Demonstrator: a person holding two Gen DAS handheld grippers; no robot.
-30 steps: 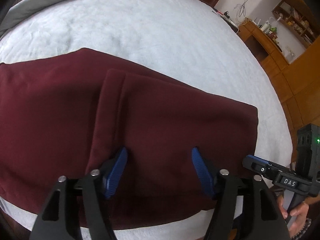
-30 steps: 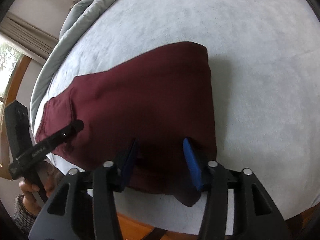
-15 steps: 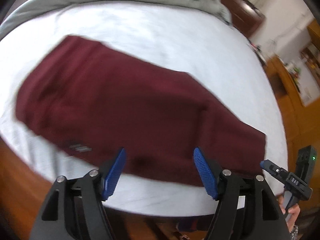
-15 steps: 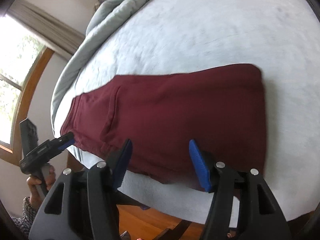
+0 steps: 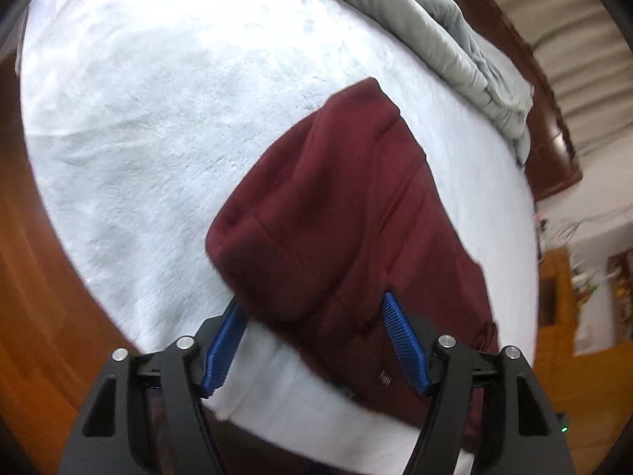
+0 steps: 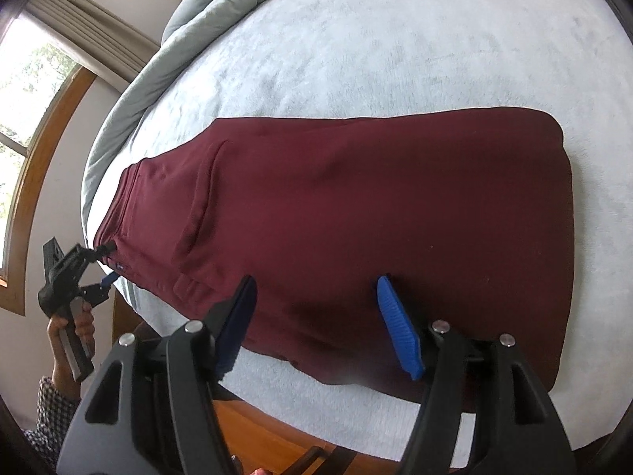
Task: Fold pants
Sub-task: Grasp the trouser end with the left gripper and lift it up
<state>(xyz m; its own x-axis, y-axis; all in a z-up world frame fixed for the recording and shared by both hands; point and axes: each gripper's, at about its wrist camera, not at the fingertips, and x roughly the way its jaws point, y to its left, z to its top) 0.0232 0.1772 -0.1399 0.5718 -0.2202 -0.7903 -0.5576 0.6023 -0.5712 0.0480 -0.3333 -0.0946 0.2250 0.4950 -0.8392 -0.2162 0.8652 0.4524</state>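
The maroon pants lie folded lengthwise in a long strip on the light blue bed, waistband at the left, folded end at the right. My right gripper is open above the strip's near edge, holding nothing. My left gripper is open at the waistband end of the pants, its left pad at the near corner of the cloth. It also shows in the right wrist view, open at the waistband corner near the bed's edge.
A grey duvet is bunched along the far side of the bed and shows in the left wrist view. A dark wooden headboard stands behind it. Orange wooden floor lies past the bed's edge. A window is at the left.
Both grippers have pulled back from the pants. My left gripper has swung left along the bed to the waistband end. My right gripper has risen and now sees the whole strip.
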